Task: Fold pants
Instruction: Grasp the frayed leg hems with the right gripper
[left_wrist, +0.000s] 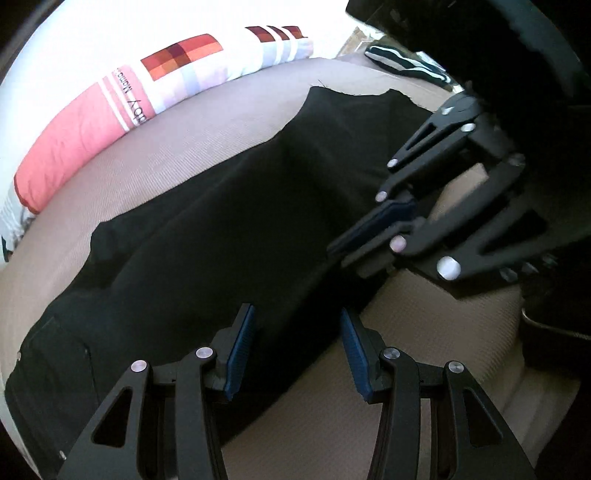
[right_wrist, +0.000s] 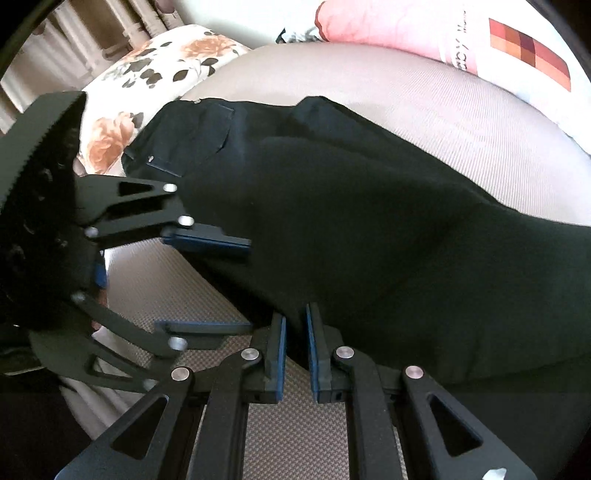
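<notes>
Black pants lie stretched along a beige ribbed bed cover, waist and pocket at the lower left of the left wrist view, leg hem at the upper right. In the right wrist view the pants run from the pocketed waist at upper left to the right edge. My left gripper is open, its blue pads astride the pants' near edge; it also shows in the right wrist view. My right gripper is narrowly open around the pants' near edge; it also shows in the left wrist view.
A pink and white patterned pillow lies along the far side of the bed. A floral pillow sits beyond the waist. A striped dark cloth lies past the hem. A tan woven mat lies by the near edge.
</notes>
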